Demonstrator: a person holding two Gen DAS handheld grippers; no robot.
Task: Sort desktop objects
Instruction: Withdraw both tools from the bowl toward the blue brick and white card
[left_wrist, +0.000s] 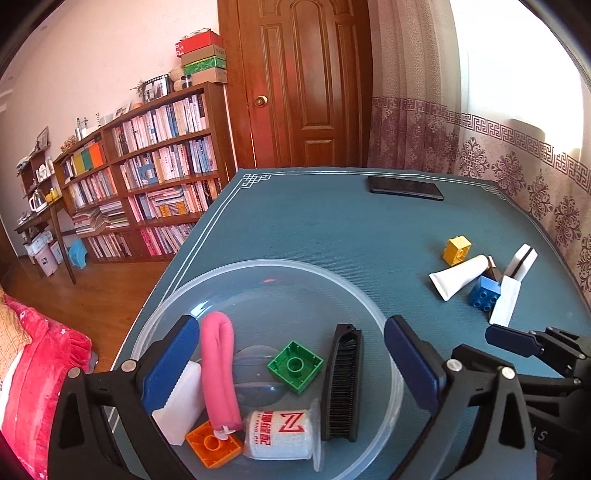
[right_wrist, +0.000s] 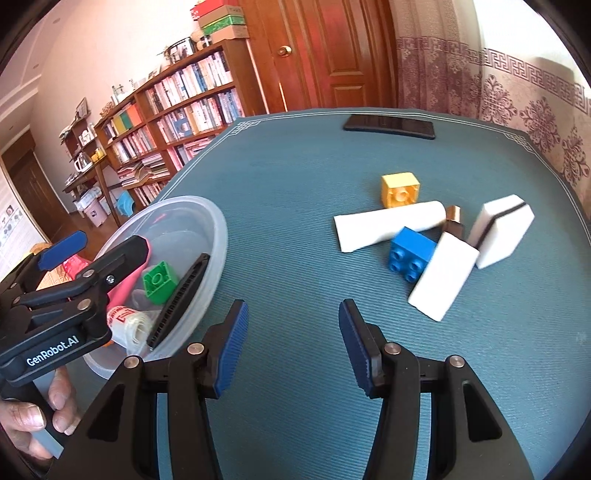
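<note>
My left gripper (left_wrist: 291, 328) hangs open over a clear plastic bowl (left_wrist: 258, 271) with nothing between its fingers. In the bowl lie a pink foam roller (left_wrist: 218, 365), a green brick (left_wrist: 295, 365), a black comb (left_wrist: 341, 380), a wrapped white roll (left_wrist: 280, 428), an orange brick (left_wrist: 212, 445) and a white block (left_wrist: 181, 410). My right gripper (right_wrist: 292, 314) is open and empty above bare mat. Ahead of it to the right lie a yellow brick (right_wrist: 400, 190), a white tube (right_wrist: 384, 225), a blue brick (right_wrist: 412, 254), a white block (right_wrist: 441, 277) and a black-striped white sponge (right_wrist: 502, 229).
A black phone (right_wrist: 388, 125) lies at the far edge of the teal table mat (right_wrist: 295, 177). The bowl sits near the table's left edge, with wooden floor and a red sofa (left_wrist: 33, 369) below. A bookshelf (left_wrist: 155, 173), a door and a curtain stand behind.
</note>
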